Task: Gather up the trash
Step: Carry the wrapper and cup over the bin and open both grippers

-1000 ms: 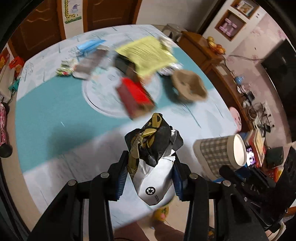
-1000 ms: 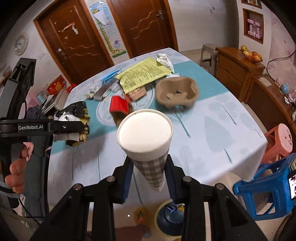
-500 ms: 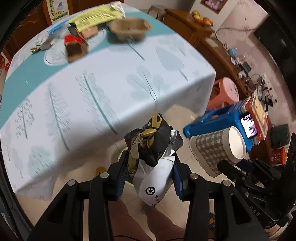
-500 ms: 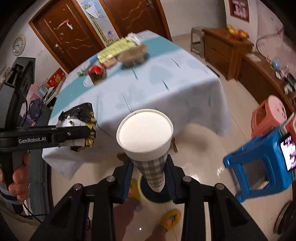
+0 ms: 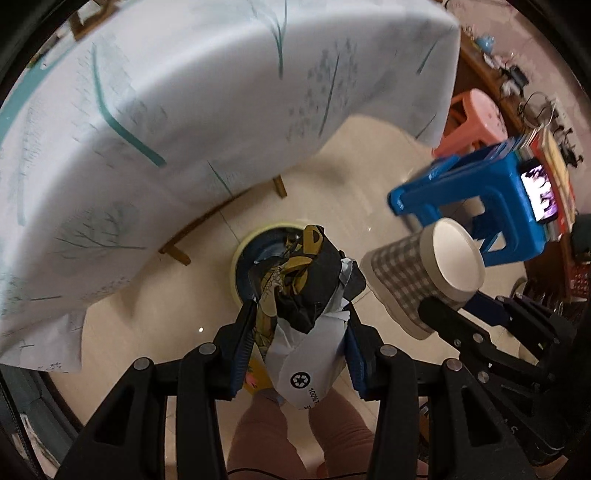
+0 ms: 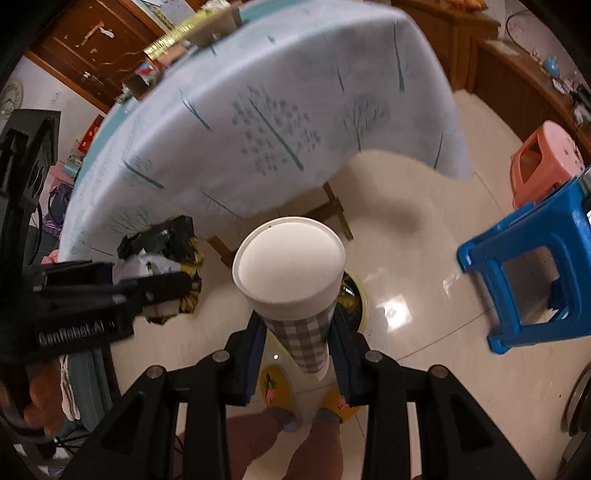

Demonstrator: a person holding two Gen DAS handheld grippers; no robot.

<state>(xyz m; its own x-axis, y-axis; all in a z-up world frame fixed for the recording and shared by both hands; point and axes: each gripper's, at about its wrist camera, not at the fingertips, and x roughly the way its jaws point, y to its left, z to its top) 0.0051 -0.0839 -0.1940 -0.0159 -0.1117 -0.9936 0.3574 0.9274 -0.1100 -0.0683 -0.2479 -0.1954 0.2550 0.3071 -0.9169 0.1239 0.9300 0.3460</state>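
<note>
My left gripper (image 5: 299,328) is shut on a crumpled black, yellow and white wrapper (image 5: 306,291) and holds it above a round bin with a pale yellow rim (image 5: 258,232) on the floor. My right gripper (image 6: 295,332) is shut on a checked paper cup with a white lid (image 6: 290,266), also held over the floor; the bin's rim (image 6: 360,299) peeks out behind the cup. The cup shows at the right of the left wrist view (image 5: 424,280). The wrapper shows at the left of the right wrist view (image 6: 162,243).
The table with a pale tree-print cloth (image 5: 184,92) hangs over the floor behind the bin, with more litter at its far edge (image 6: 199,26). A blue stool (image 6: 535,277) and a pink stool (image 6: 543,162) stand to the right. My feet in yellow slippers (image 6: 273,384) are below.
Both grippers have swung down and away from the tabletop to above the floor. The bin has come into view beneath them. Both holds are unchanged.
</note>
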